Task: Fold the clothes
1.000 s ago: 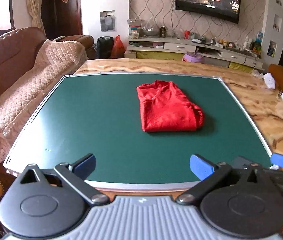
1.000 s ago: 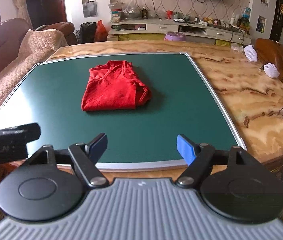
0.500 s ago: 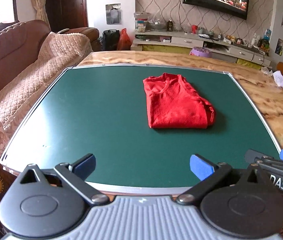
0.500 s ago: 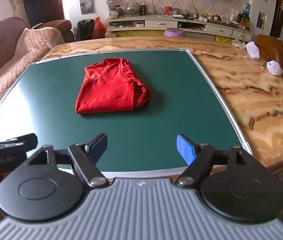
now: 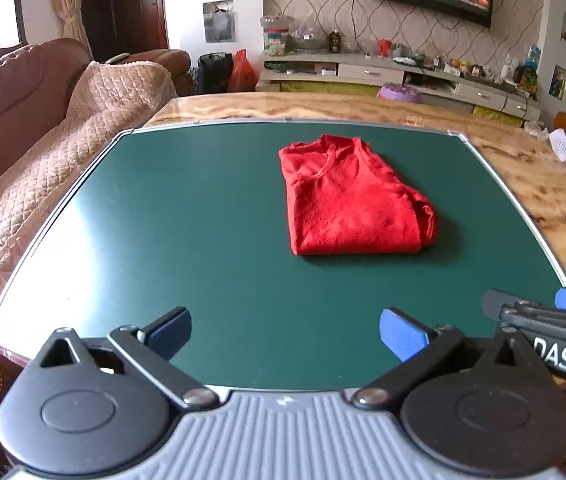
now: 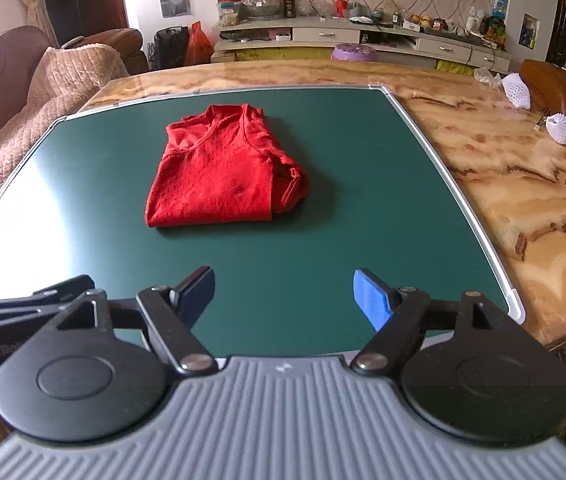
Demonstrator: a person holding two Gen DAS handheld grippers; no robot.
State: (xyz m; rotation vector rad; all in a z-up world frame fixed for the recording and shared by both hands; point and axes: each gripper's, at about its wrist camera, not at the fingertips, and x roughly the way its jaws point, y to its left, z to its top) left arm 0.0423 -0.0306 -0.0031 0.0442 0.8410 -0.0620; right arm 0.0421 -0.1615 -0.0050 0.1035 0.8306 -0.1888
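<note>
A red shirt [image 5: 347, 200] [image 6: 219, 176] lies folded into a rough rectangle on the green mat [image 5: 203, 216] [image 6: 343, 208], neckline toward the far side and a bunched sleeve at its right edge. My left gripper [image 5: 285, 334] hovers open over the mat's near edge, well short of the shirt, nothing between its blue pads. My right gripper [image 6: 285, 294] is likewise open and empty near the front edge. Each gripper shows at the side of the other's view: the right one [image 5: 547, 320] at the left view's right edge, the left one [image 6: 23, 300] at the right view's left edge.
The mat lies on a marbled wooden table [image 6: 523, 184] with small white items [image 6: 559, 128] at its right. A brown sofa with a quilted cover [image 5: 43, 160] stands along the left. A TV cabinet [image 5: 403, 72] lines the far wall.
Both grippers have moved a little forward and up over the mat's near edge, so the shirt looks closer. The shirt has not moved and both grippers stay open.
</note>
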